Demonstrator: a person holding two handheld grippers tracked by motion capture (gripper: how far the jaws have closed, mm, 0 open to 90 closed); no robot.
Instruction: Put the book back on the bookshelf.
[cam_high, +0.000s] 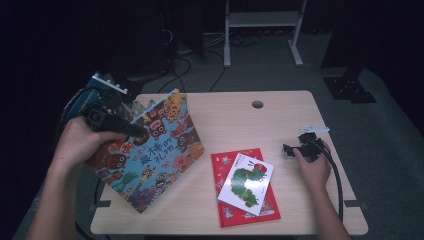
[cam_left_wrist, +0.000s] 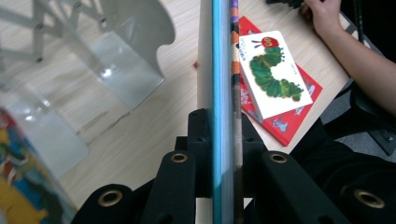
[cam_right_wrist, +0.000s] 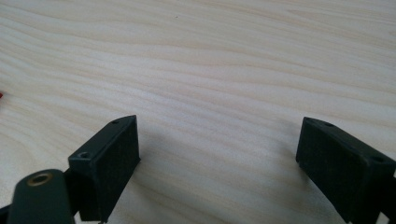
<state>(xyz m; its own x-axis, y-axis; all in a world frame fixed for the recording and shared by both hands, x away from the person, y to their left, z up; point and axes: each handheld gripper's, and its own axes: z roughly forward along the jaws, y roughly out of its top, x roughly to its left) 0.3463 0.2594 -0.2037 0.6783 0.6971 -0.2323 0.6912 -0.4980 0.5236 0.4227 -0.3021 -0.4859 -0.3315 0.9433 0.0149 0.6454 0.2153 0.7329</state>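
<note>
A large picture book with a cover full of cartoon animals hangs tilted over the left part of the wooden table. My left gripper is shut on its upper left edge. In the left gripper view the book's thin edge runs straight up between the black jaws of my left gripper. A white caterpillar book lies on a red book at the front middle. My right gripper rests at the right, open, with bare wood between its pads.
A clear plastic book stand sits on the table to the left of the held book. A round cable hole is near the table's far edge. A blue and white object lies off the far left corner. A metal frame stands on the floor behind.
</note>
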